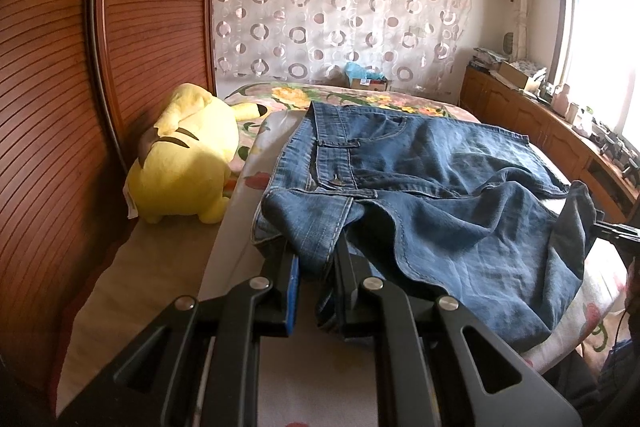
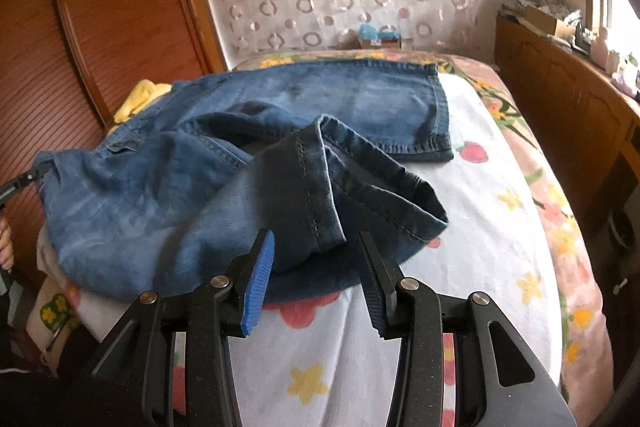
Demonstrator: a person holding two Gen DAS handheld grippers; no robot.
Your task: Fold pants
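Note:
Blue jeans (image 1: pixel 440 187) lie spread across the bed, waistband to the left and legs to the right. My left gripper (image 1: pixel 316 255) is shut on the near corner of the waistband, cloth bunched between its fingers. In the right wrist view the near leg's hem (image 2: pixel 384 195) lies crumpled and folded over on the jeans (image 2: pixel 160 187). My right gripper (image 2: pixel 316 239) is open, its pads apart on either side of the cuff's tip without pressing it. The far leg (image 2: pixel 380 99) lies flat. The left gripper's finger (image 2: pixel 24 179) shows at the left edge.
The bed has a floral sheet (image 2: pixel 480 227). A yellow plush toy (image 1: pixel 188 163) sits by the wooden wardrobe (image 1: pixel 152 27) on the left. A low wooden cabinet (image 1: pixel 540 123) with clutter runs along the right under a window. A box (image 1: pixel 368 79) sits at the bed's far end.

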